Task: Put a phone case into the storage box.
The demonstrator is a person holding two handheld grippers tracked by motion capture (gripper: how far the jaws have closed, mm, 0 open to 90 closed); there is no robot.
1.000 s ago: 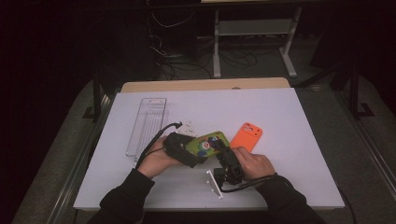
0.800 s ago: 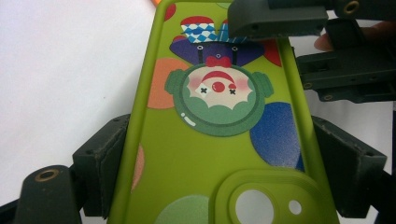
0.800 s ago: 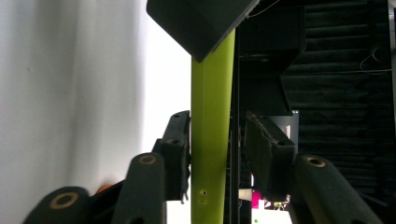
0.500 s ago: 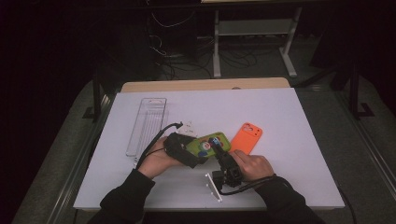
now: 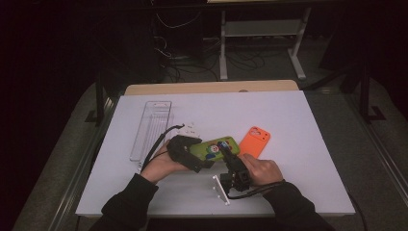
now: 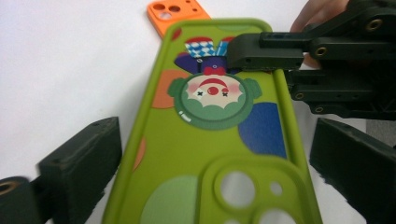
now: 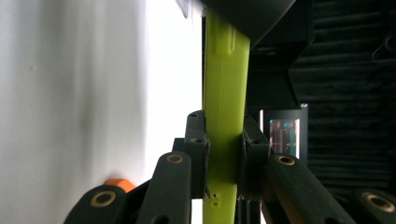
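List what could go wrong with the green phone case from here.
The right gripper alone pinches the green phone case by one thin edge, so it may twist or slip out. The left gripper has just been opening, and its jaws now stand clear on both sides. If dropped, the case could hit the orange case close by.

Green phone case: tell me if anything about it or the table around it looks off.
Nothing looks damaged or spilled. The green phone case is pinched by its thin edge in the right gripper, printed back up. The left gripper has just been opening; its fingers stand clear on either side. The orange case lies flat.
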